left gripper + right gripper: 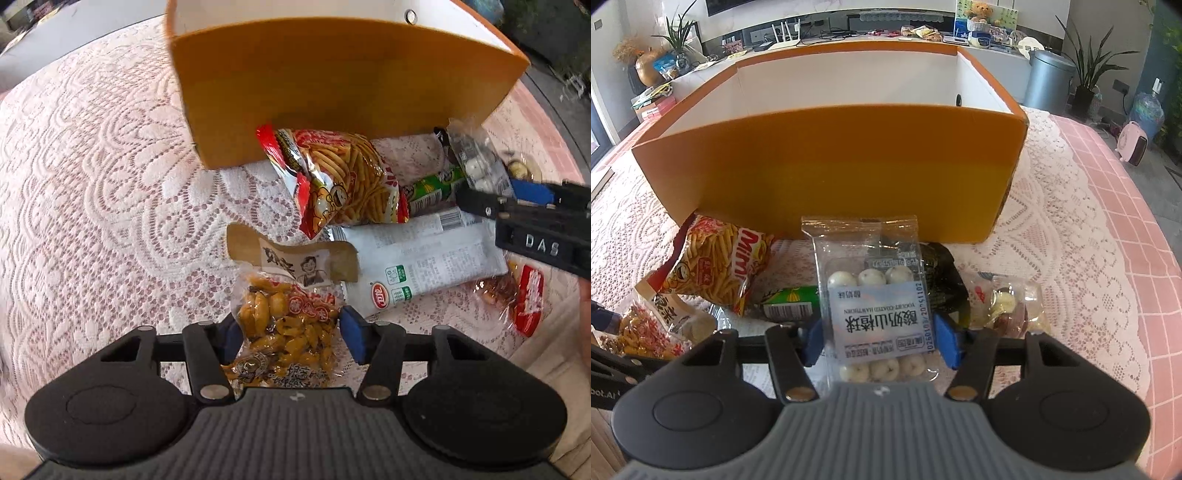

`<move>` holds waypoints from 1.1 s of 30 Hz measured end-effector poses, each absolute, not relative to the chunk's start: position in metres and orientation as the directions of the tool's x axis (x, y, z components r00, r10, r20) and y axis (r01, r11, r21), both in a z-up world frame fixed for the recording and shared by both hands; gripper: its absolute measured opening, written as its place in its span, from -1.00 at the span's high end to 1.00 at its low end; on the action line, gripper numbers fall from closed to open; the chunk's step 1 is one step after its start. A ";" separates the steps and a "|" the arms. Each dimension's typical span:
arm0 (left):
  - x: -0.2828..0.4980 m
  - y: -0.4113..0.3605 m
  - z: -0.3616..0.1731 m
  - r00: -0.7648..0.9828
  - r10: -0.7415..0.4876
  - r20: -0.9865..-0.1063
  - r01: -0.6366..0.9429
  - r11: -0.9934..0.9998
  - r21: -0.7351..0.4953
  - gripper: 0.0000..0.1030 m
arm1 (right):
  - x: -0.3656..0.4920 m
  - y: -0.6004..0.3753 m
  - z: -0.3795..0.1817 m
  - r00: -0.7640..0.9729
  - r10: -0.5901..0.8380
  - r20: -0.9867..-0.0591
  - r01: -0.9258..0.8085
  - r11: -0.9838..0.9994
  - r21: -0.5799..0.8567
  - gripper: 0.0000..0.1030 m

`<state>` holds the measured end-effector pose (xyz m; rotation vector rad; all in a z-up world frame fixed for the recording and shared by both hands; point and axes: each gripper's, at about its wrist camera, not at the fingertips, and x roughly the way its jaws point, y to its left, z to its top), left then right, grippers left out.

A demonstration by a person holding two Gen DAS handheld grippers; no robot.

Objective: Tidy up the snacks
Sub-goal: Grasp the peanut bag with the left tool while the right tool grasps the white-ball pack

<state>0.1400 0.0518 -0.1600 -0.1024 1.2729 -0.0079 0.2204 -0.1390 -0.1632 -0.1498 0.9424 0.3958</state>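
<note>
My left gripper (290, 334) is shut on a clear pack of yellow beans (286, 325) with a brown header. My right gripper (881, 341) is shut on a clear pack of white yogurt hawthorn balls (877, 295), which also shows in the left wrist view (476, 158). An open orange box (332, 85) with a white inside stands just behind the snacks; it also shows in the right wrist view (831, 162). A red Mimi stick snack bag (340, 177) lies against the box front, seen too in the right wrist view (720, 266).
On the lace tablecloth (92, 184) lie a white wrapped pack (417, 266), a green pack (432, 188), a red-labelled clear pack (521, 299) and a clear candy pack (1008, 302). The pink table edge (1126, 221) runs on the right.
</note>
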 end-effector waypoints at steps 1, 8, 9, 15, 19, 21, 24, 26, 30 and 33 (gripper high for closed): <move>0.138 0.056 -0.159 0.299 -0.072 -0.952 -0.060 0.994 -0.094 -0.13 | 0.220 -0.139 -0.163 0.524 0.265 -0.810 -0.395 0.918 0.045 -0.12; 0.124 0.067 -0.148 0.383 -0.126 -0.915 -0.093 0.980 -0.174 0.28 | 0.212 -0.135 -0.159 0.546 0.253 -0.798 -0.402 0.916 0.015 -0.11; 0.122 0.068 -0.147 0.388 -0.139 -0.911 -0.094 0.977 -0.189 0.29 | 0.211 -0.135 -0.158 0.549 0.252 -0.797 -0.402 0.915 0.012 -0.11; 0.109 0.071 -0.136 0.431 -0.154 -0.889 -0.093 0.973 -0.213 0.37 | 0.201 -0.136 -0.151 0.579 0.270 -0.770 -0.398 0.917 0.022 -0.10; 0.110 0.066 -0.117 0.462 -0.151 -0.874 -0.108 0.969 -0.224 0.40 | 0.195 -0.141 -0.144 0.596 0.291 -0.748 -0.397 0.917 0.041 -0.10; 0.106 0.068 -0.113 0.477 -0.142 -0.867 -0.125 0.966 -0.227 0.41 | 0.191 -0.143 -0.142 0.601 0.297 -0.742 -0.396 0.917 0.046 -0.10; 0.099 0.069 -0.105 0.507 -0.129 -0.852 -0.139 0.963 -0.229 0.42 | 0.186 -0.146 -0.138 0.610 0.301 -0.733 -0.398 0.916 0.046 -0.10; 0.093 0.070 -0.098 0.523 -0.125 -0.843 -0.144 0.962 -0.233 0.42 | 0.182 -0.147 -0.136 0.613 0.304 -0.729 -0.400 0.915 0.045 -0.10; 0.080 0.069 -0.080 0.560 -0.118 -0.820 -0.142 0.961 -0.236 0.43 | 0.169 -0.148 -0.129 0.625 0.310 -0.716 -0.417 0.909 0.030 -0.10; 0.073 0.066 -0.066 0.593 -0.119 -0.797 -0.132 0.961 -0.241 0.43 | 0.155 -0.148 -0.124 0.628 0.319 -0.710 -0.429 0.903 0.027 -0.10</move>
